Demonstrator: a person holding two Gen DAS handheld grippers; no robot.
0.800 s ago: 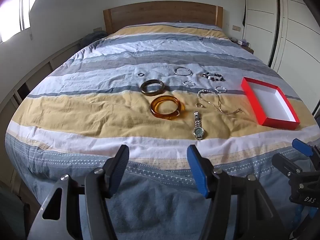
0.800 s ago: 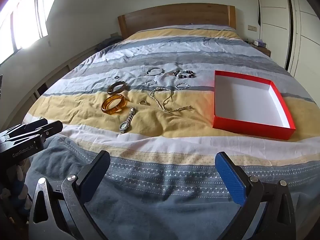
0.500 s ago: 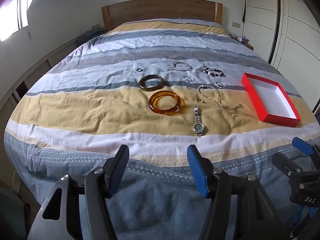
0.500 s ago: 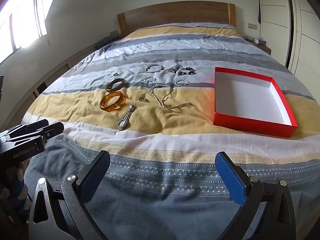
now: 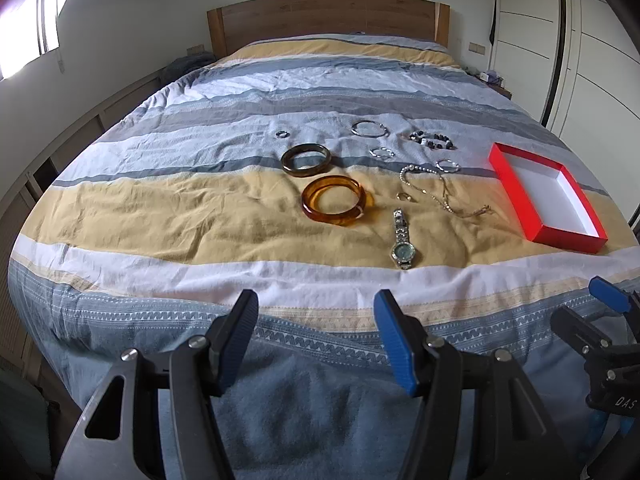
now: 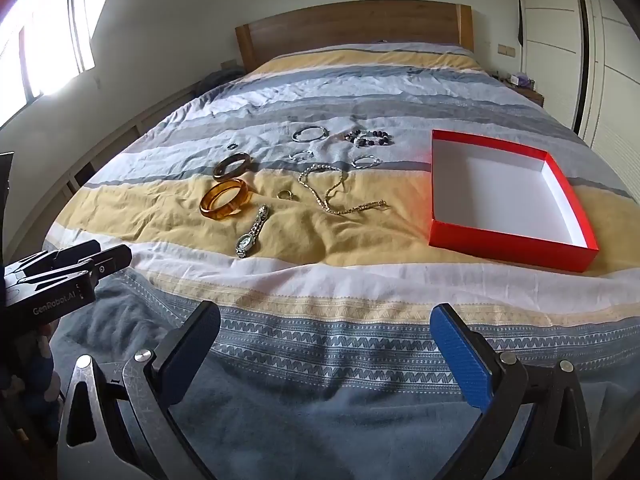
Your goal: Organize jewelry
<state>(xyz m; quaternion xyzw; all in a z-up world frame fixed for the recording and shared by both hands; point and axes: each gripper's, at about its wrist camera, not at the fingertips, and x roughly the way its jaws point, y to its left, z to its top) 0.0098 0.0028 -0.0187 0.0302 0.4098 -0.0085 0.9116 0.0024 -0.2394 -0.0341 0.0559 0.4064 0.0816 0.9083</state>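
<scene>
Jewelry lies spread on a striped bed. An amber bangle (image 5: 334, 205) (image 6: 225, 200), a dark bangle (image 5: 306, 159) (image 6: 232, 166), a silver watch (image 5: 402, 245) (image 6: 251, 232), a gold chain necklace (image 5: 436, 192) (image 6: 332, 196), a beaded bracelet (image 5: 432, 140) (image 6: 368, 137) and several small silver rings and hoops lie near the middle. An empty red box (image 5: 516, 184) (image 6: 434, 192) with a white inside sits to their right. My left gripper (image 5: 316, 326) is open and empty over the bed's foot. My right gripper (image 6: 326, 340) is open and empty, also short of the jewelry.
A wooden headboard (image 5: 326, 16) stands at the far end. White wardrobe doors (image 5: 592, 60) run along the right. A window (image 6: 48, 48) and low shelving are on the left. A small nightstand (image 6: 528, 94) with items sits at the far right.
Both grippers have shifted slightly; the view tilted down then back up. The jewelry and box have not moved. Both grippers stay open.
</scene>
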